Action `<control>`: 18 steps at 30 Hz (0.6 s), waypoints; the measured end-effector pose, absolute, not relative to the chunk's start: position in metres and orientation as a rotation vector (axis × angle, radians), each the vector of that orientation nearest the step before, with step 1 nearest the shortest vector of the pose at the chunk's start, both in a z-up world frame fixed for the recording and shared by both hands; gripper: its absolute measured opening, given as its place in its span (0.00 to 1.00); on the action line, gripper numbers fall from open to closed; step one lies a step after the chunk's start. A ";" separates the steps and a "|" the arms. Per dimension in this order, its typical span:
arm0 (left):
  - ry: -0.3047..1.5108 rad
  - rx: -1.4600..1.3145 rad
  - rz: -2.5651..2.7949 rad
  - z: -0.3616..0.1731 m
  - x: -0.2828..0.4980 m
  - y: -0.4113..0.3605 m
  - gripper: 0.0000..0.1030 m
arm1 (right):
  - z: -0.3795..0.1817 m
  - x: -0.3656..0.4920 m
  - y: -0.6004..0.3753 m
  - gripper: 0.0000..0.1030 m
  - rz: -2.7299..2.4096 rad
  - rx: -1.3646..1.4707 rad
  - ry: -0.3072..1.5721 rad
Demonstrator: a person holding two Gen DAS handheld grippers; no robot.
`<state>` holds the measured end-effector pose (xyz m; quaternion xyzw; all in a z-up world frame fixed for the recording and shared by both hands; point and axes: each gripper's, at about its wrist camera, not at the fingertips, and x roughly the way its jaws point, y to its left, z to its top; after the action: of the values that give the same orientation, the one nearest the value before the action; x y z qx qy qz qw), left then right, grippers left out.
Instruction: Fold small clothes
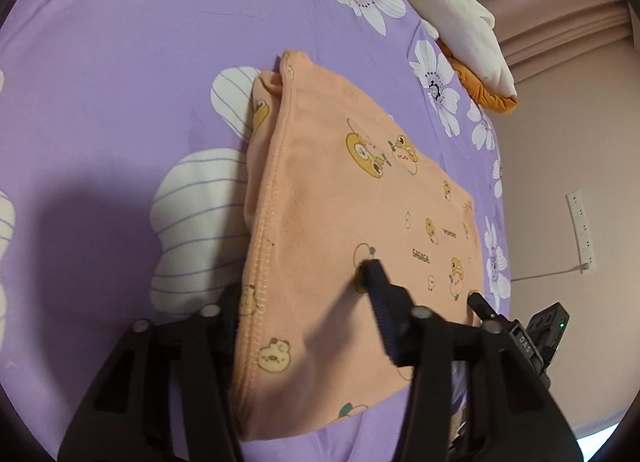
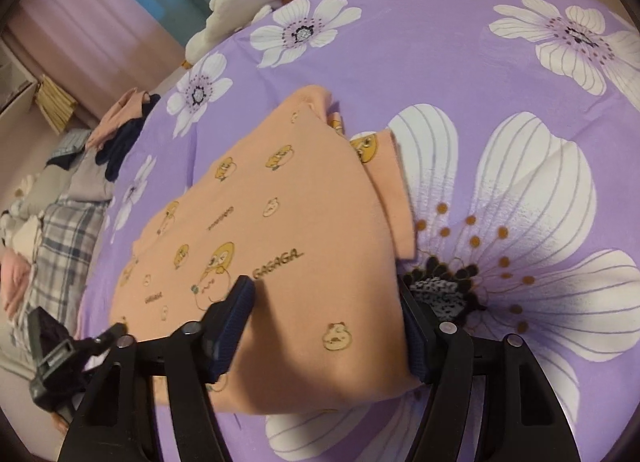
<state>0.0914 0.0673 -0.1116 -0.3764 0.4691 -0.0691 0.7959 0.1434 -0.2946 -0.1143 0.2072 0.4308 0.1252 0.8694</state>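
two grippers straddling the near edge of a folded shirt

the peach shirt (image 1: 340, 198) lies folded on the purple flowered bedsheet (image 1: 120, 62), near the middle of each view. the left gripper (image 1: 304, 294) sits at its 6 o'clock edge, jaws spread with cloth between; whether the pads press cannot be told. the right gripper (image 2: 328, 326) is likewise spread about that edge, probably to lift both corners together for another fold. spare clothes (image 2: 116, 134) wait at 9 o'clock.

Two claws angled downward — side by side

The left claw (image 1: 304, 302) straddles a cloth edge, one finger (image 1: 378, 294) on top, the other beneath; the right claw (image 2: 326, 322) stands parted — pads either side, not pressing.
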 end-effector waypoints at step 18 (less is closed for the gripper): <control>0.927 -0.788 -0.156 -0.065 0.056 0.063 0.13 | -0.084 0.122 -0.272 0.15 0.487 0.521 0.795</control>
<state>0.0556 0.0634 -0.0646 -0.3696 0.4348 -0.0732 0.8179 0.1223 -0.2717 -0.0838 0.2481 0.3790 0.2321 0.8608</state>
